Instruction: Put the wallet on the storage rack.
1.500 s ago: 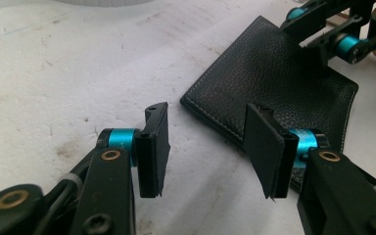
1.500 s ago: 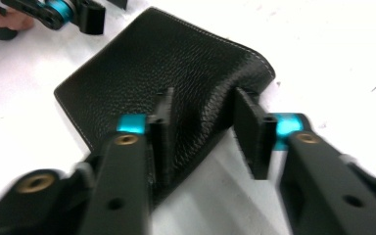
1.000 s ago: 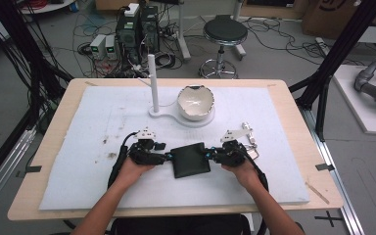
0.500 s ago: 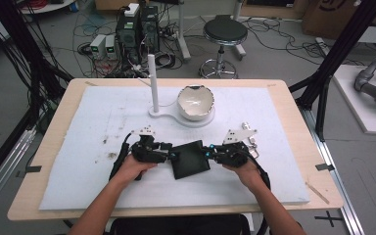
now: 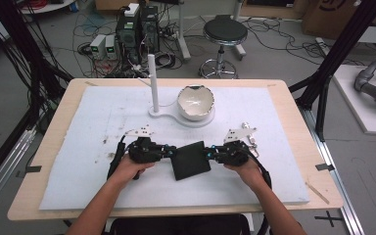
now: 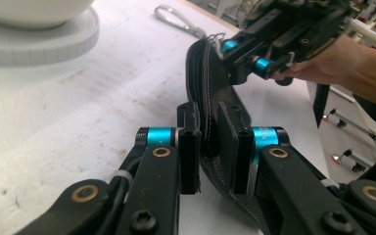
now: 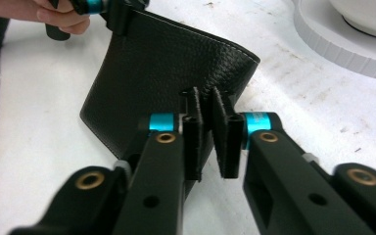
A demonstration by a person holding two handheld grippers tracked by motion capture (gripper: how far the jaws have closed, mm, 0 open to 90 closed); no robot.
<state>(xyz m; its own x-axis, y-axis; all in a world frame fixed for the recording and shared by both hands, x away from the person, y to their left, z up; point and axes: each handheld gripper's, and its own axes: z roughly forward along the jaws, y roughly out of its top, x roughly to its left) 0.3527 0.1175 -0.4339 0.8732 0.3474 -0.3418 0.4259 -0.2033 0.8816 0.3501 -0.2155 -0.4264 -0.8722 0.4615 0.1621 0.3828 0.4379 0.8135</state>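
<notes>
A black leather wallet (image 5: 191, 160) hangs tilted between my two grippers at the near middle of the mat. My left gripper (image 5: 173, 152) is shut on its left edge. In the left gripper view both pads of that gripper (image 6: 214, 142) press the stitched edge of the wallet (image 6: 210, 83); its jaws have just been closing. My right gripper (image 5: 209, 152) holds the opposite edge. Its jaws (image 7: 209, 132) have just been opening slightly, and a thin slit shows between the pads with the wallet (image 7: 161, 63) still pinched there. The right gripper (image 6: 240, 54) also clamps the far edge in the left gripper view.
A cracked white bowl (image 5: 196, 103) sits on a white base with an upright post (image 5: 152, 78) behind the wallet. A white foam mat (image 5: 284, 176) covers the wooden table. A metal clip (image 6: 176, 19) lies on the mat near the right hand.
The wallet lay square between the grippers; now it is turned and tilted up. My left gripper has moved in and shut on its left edge. The right hand has stayed in place.
</notes>
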